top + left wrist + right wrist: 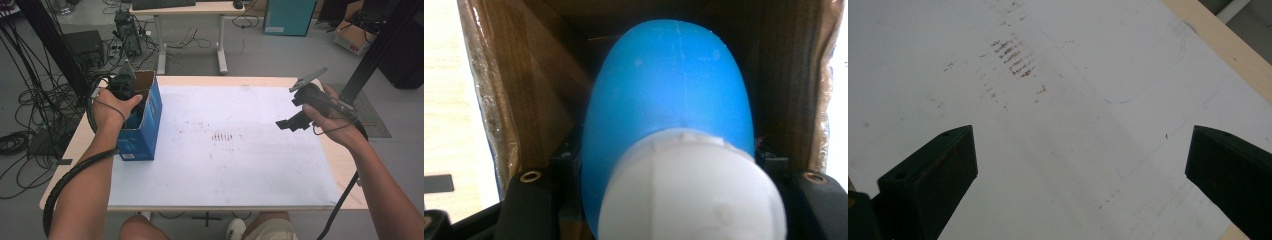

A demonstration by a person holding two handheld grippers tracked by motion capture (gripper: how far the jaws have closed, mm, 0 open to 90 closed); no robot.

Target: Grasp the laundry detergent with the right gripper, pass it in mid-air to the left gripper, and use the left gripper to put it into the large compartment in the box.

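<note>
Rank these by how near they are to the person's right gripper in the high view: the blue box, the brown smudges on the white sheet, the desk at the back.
From the right gripper:
1. Brown smudges, mid-sheet, to its left.
2. Blue box, at the table's left side.
3. Desk at the back, across the floor beyond the table.

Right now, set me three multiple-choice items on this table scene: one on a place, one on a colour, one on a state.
1. Where is the blue plastic bottle with a white cap?
A. inside the blue cardboard box
B. on the white paper sheet
C. on the floor

2. What colour is the bottle's cap?
A. red
B. white
C. black

3. How do the right gripper jaws stand?
A. clamped on the bottle
B. shut on nothing
C. wide apart, nothing between

Answers: 1 A, brown box walls surround it while the left gripper holds it; 2 B, the cap shows white; 3 C, bare paper lies between them.
</note>
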